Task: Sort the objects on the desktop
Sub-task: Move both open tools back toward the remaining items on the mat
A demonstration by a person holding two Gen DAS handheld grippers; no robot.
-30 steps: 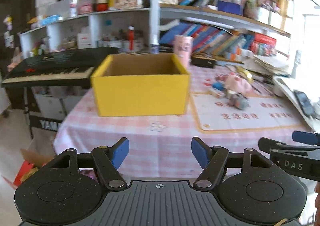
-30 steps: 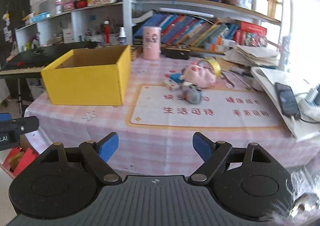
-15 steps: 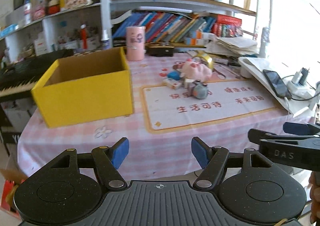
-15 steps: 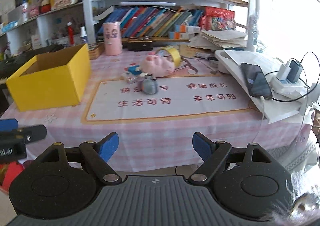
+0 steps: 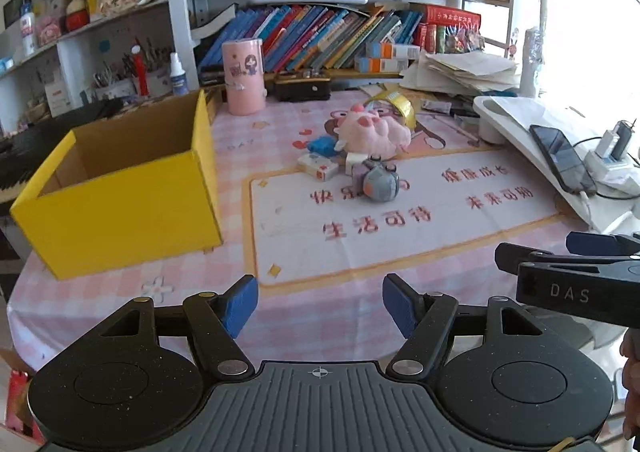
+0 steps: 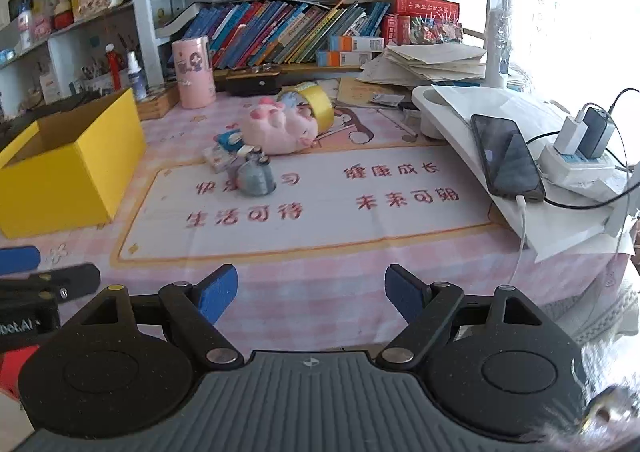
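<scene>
Both tongs, left [image 5: 319, 301] and right [image 6: 311, 294], hang wide apart and empty off the counter's [image 6: 320, 284] near edge. The toy cluster, a pink plush pig [image 6: 278, 126], a grey toy [image 6: 255, 177] and small boxes, lies mid-counter, straight ahead of the right tongs, seemingly the nearer. The yellow box [image 5: 120, 192] stands at the left edge.

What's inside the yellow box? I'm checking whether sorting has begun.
The yellow box shows only bare brown inner walls; its floor is hidden by the front wall, so its contents cannot be told.
</scene>
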